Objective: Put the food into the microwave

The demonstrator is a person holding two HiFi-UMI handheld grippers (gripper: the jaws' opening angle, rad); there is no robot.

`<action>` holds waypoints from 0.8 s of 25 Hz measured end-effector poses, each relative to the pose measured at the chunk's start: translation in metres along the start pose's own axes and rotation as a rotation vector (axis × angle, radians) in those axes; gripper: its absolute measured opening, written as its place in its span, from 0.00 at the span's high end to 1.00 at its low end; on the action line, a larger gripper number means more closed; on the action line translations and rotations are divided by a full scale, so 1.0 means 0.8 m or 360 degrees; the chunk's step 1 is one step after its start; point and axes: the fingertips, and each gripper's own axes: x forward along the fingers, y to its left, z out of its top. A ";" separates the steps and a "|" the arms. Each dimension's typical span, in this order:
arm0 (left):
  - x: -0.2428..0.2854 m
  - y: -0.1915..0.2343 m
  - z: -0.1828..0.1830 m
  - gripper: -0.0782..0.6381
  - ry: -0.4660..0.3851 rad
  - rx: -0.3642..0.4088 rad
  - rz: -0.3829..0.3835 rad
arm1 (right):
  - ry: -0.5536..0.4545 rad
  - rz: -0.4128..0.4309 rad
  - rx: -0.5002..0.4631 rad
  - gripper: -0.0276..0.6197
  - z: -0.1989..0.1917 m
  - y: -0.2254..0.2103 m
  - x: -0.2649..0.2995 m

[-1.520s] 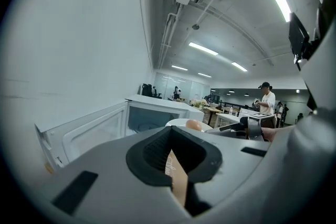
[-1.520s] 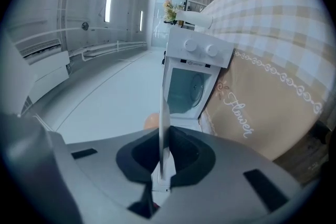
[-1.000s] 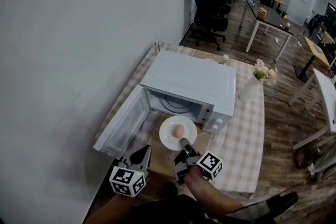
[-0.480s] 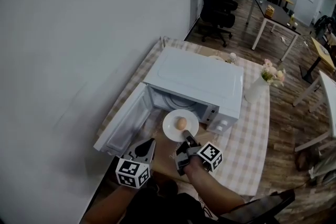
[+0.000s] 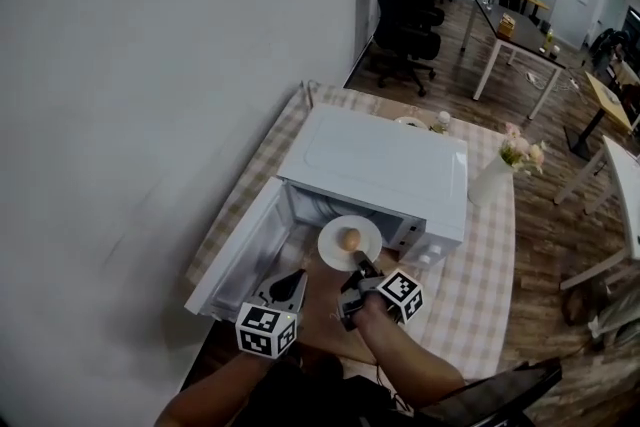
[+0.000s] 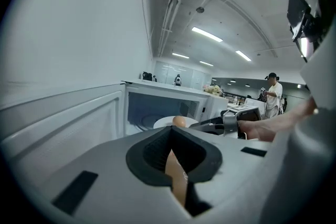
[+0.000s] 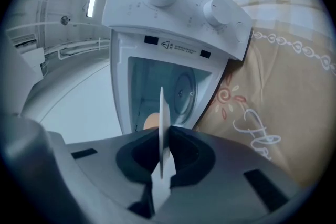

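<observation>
The white microwave (image 5: 385, 165) stands on the table with its door (image 5: 240, 250) swung wide open to the left. A white plate (image 5: 335, 252) carrying a brown egg (image 5: 349, 239) hangs level at the mouth of the cavity. My right gripper (image 5: 360, 266) is shut on the plate's near rim. In the right gripper view the plate (image 7: 161, 113) runs edge-on between the jaws, with the egg (image 7: 150, 121) beside it and the glass turntable (image 7: 184, 93) beyond. My left gripper (image 5: 293, 282) is shut and holds nothing, just left of the plate, by the open door.
A white vase with flowers (image 5: 497, 177) stands right of the microwave on the checked tablecloth (image 5: 480, 275). A tan mat (image 7: 273, 113) lies in front of the microwave. Small dishes (image 5: 410, 123) sit behind it. A white wall runs along the left. Office chairs (image 5: 400, 15) stand beyond.
Both grippers have moved forward and down toward the microwave. The plate with the egg has gone from in front of the oven to the mouth of its cavity.
</observation>
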 end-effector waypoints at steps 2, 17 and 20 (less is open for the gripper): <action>0.009 0.006 -0.002 0.88 0.0005 -0.0010 -0.0009 | -0.0014 -0.0022 -0.0004 0.92 0.006 -0.007 0.013; 0.063 0.031 -0.004 0.88 0.0089 0.0024 -0.0077 | -0.0152 -0.0149 0.0131 0.92 0.040 -0.047 0.092; 0.067 0.036 -0.004 0.88 0.0102 0.0022 -0.0085 | -0.0175 -0.0169 0.0154 0.92 0.043 -0.051 0.102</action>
